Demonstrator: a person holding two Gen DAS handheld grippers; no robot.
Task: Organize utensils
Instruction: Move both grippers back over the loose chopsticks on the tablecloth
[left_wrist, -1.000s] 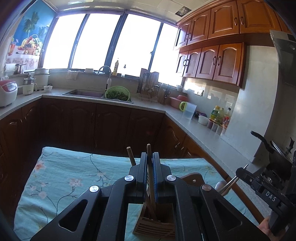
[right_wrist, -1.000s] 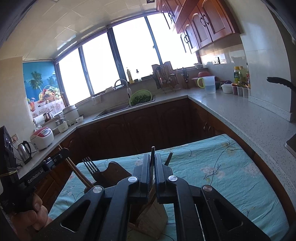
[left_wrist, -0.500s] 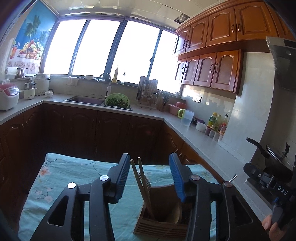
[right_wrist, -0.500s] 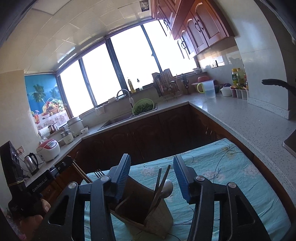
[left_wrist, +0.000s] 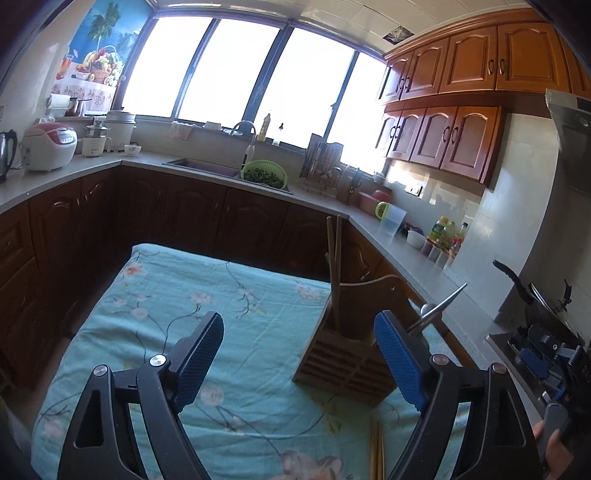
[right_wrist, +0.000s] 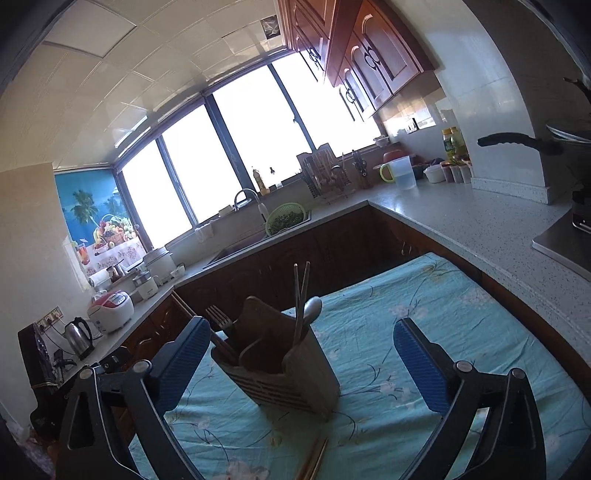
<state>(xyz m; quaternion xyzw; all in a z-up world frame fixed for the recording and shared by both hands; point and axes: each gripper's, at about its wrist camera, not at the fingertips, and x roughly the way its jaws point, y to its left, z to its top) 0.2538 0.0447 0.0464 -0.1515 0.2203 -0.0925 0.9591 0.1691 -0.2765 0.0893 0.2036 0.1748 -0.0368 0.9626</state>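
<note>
While both jaws have just been opening, the left gripper (left_wrist: 299, 354) and right gripper (right_wrist: 301, 360) stand wide and empty. The holder (right_wrist: 280, 365), mid-tablecloth (right_wrist: 424, 314), contains chopsticks, fork, spoon; one chopstick pair (right_wrist: 314, 459) remains at the near edge.

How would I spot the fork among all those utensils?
Find the table with the turquoise flowered cloth, then the slatted wooden holder standing on it. The fork pokes out of its left side, tines up, the only pronged piece beside plain chopsticks and a rounded spoon.
</note>
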